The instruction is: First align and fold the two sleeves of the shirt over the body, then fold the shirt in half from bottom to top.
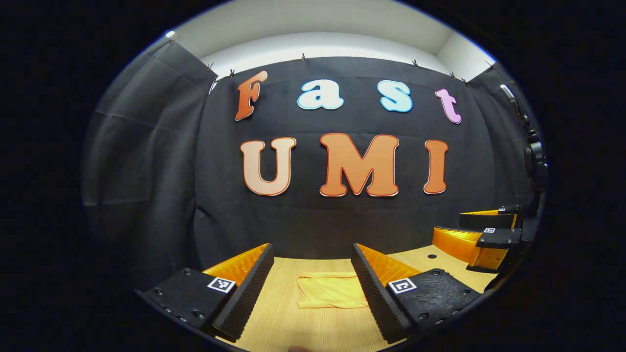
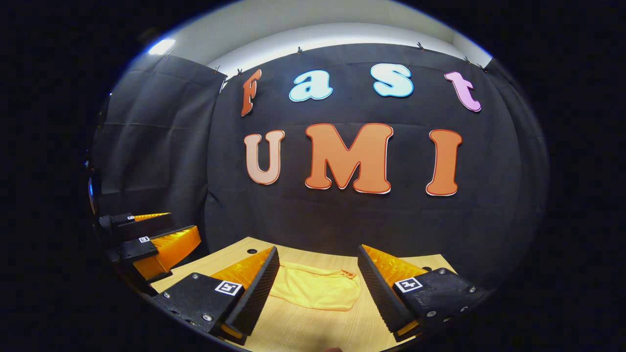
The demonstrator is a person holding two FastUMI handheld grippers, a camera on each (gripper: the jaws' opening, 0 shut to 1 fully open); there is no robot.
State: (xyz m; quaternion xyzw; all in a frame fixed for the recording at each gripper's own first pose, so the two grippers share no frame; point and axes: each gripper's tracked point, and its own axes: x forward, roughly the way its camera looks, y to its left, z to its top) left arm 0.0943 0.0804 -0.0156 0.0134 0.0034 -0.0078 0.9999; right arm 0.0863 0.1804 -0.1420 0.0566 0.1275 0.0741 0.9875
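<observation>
Both grippers, left (image 1: 313,276) and right (image 2: 318,281), gape wide above the table (image 1: 313,327); folded yellow shirt (image 1: 331,291) lies at twelve o'clock between them.

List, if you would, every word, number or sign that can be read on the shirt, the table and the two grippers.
Yellow shirt: no print or label to be seen.
Wooden table: no text.
Left gripper: square black-and-white marker tags on both fingers; a pattern, no words.
Right gripper: the same kind of tags; no words.
</observation>
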